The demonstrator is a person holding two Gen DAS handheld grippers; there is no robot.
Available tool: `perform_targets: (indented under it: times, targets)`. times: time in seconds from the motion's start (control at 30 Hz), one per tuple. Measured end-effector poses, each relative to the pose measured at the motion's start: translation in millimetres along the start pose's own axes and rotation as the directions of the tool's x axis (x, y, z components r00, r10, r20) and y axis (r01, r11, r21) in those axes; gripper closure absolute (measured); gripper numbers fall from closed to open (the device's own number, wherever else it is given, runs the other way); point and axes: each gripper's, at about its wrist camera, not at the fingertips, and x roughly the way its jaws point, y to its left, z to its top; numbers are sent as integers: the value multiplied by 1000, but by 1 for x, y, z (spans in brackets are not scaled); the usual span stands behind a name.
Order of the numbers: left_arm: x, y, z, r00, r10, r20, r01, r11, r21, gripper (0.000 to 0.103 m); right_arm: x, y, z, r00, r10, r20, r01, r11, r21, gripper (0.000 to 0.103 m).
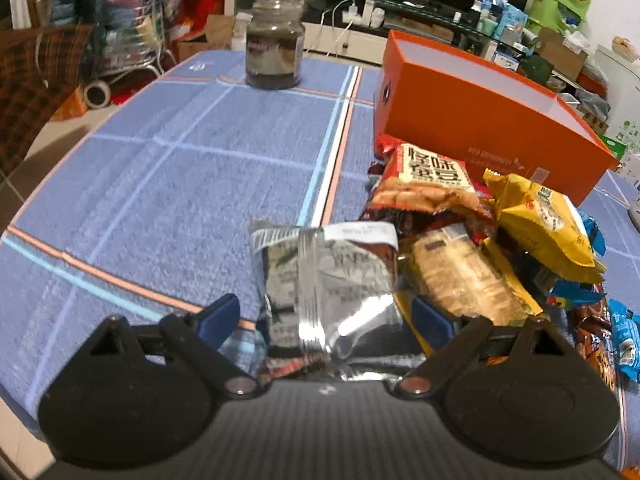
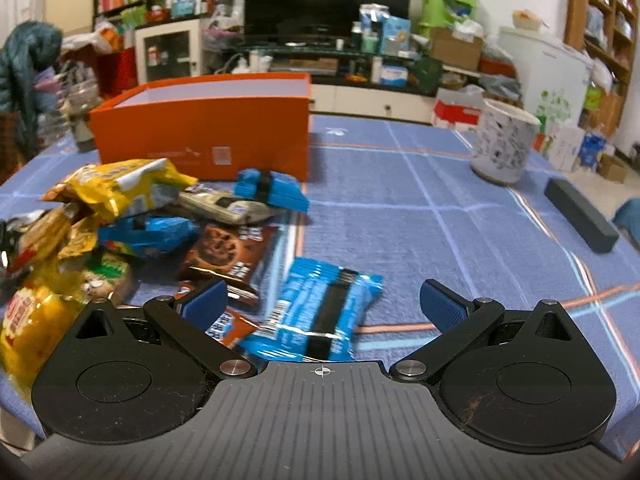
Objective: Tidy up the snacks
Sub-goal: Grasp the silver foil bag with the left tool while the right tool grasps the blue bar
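My left gripper (image 1: 324,320) is open, angled down over a silver foil snack packet (image 1: 332,272) that lies between its blue pads without touching them. To its right is a pile of snacks: a red bean packet (image 1: 432,180), a yellow packet (image 1: 540,220) and a clear cracker packet (image 1: 460,276). Behind the pile stands an open orange box (image 1: 480,120). My right gripper (image 2: 324,306) is open too, with a blue packet (image 2: 320,312) lying loose between its fingers. A brown cookie packet (image 2: 224,248) and another blue packet (image 2: 272,190) lie before the orange box (image 2: 208,128).
A dark glass jar (image 1: 274,52) stands at the far side of the blue checked tablecloth (image 1: 180,184). A white patterned cup (image 2: 504,140) and a long dark box (image 2: 580,212) sit at the right. The table edge runs along the left of the left wrist view.
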Motion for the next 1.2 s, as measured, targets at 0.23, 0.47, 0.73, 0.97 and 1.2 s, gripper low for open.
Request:
perform_targets:
  times: [0.23,0.47,0.73,0.97,1.2]
  targets:
    - [-2,-1,-2,1000,11,15,-11,1000,-12,11,10,11,-2,999,-44,21,44,999,-2,8]
    - [1,-2,-2,1000,19,-9,-19,1000,-12,11,33,2,-9,994,-84,-68,87,995,49,15]
    - [9,3,0,999,9,-43,-10,1000,-19,11,45,-5,-12,990,-39,-132,51,995,85,23]
    - [9,8,-1,999,-34,-42,32,998,-53,14,36,1,-7,992,45,-117,-36,997,70,67]
    - [-6,4,3,996,-87,-1,87,996,-33,38,20,-1,2,991,114,-74,-107,989,99,67]
